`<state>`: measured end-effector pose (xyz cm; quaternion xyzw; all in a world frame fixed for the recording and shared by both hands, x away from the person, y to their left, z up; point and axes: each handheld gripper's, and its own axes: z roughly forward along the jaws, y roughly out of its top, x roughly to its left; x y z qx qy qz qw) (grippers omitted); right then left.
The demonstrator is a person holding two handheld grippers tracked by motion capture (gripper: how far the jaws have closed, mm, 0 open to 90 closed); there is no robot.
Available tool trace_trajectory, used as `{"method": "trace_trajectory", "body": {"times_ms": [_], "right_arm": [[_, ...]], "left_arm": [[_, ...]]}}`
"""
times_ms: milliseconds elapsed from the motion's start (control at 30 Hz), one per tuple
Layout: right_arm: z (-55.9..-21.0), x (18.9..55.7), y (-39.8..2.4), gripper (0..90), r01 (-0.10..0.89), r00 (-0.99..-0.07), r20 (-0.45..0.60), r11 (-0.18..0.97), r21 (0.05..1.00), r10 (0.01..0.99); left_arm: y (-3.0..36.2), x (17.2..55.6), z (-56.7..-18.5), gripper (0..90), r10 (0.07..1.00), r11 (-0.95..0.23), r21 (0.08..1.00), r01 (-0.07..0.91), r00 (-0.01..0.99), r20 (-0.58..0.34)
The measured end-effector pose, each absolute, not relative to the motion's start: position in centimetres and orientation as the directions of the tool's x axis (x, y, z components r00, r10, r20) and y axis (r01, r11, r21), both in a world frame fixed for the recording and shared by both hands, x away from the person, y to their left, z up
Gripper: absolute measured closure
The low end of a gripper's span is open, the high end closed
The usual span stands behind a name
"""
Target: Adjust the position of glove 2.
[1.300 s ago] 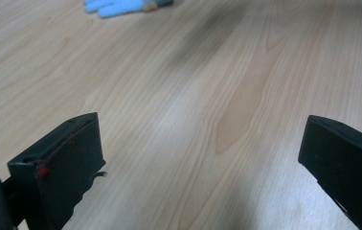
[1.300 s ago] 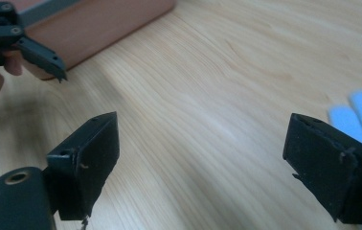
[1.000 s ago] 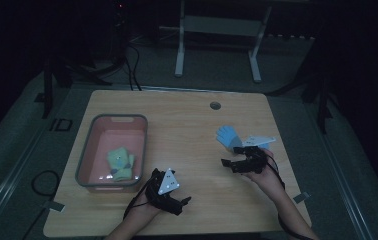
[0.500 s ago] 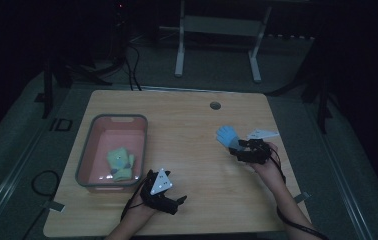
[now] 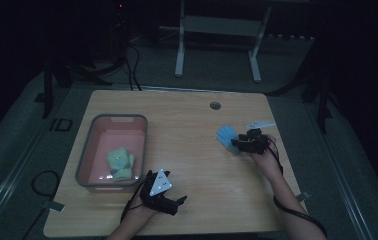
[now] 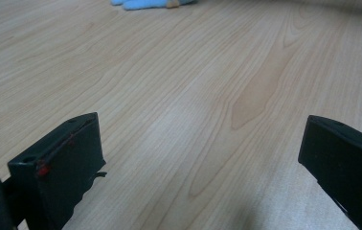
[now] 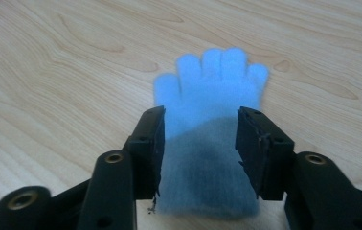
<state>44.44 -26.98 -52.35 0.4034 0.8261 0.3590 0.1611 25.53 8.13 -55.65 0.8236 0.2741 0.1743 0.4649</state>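
A dim room, a pale wooden table (image 5: 187, 150) seen from above, a person's forearms coming in from the near edge with a pair of black tongs in each hand.

The right tongs (image 7: 200, 139) sit low over a blue glove (image 7: 210, 120) lying flat on the wood. Their jaws stand partly spread, one at each side of the glove's cuff end, close to its edges; whether they press it yet cannot be told. The glove's fingers point away from these tongs. From above, the glove (image 5: 227, 136) lies just to the left of the right tongs (image 5: 244, 144).

The left tongs (image 6: 200, 158) rest on the table with jaws spread wide and nothing between them, only bare wood. Far ahead of them the glove's edge (image 6: 145, 4) peeks in. Just to their left in the high view stands a pink bin (image 5: 89, 152) holding a green glove (image 5: 119, 162).

Compared with a second ago, the right tongs have swung in from beyond the blue glove and turned to face it, and the left tongs have settled a little nearer the person. That suggests a pickup of the blue glove is starting, probably bound for the bin.
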Motion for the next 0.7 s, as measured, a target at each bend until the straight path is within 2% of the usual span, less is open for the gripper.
{"method": "trace_trajectory", "body": {"times_ms": [200,400,567,700], "right_arm": [[-53.1,45.6,-26.4,59.4,0.553,-0.63,-0.009,0.456,0.698,0.777],[-53.7,46.7,-25.8,60.0,0.56,-0.645,-0.003,0.475,0.679,0.764],[-54.2,47.3,-25.4,61.4,0.565,-0.649,-0.039,0.516,0.644,0.76],[-54.3,47.4,-25.5,66.4,0.576,-0.65,-0.021,0.511,0.638,0.76]], "left_arm": [[8.6,25.6,-55.6,1.7,0.609,-0.382,0.88,0.282,0.793,0.011],[8.8,25.5,-55.4,1.7,0.609,-0.373,0.896,0.239,0.792,0.042],[8.9,25.5,-55.5,1.7,0.599,-0.361,0.9,0.245,0.801,0.023],[8.8,25.5,-55.5,1.7,0.587,-0.353,0.904,0.24,0.809,0.014]]}}
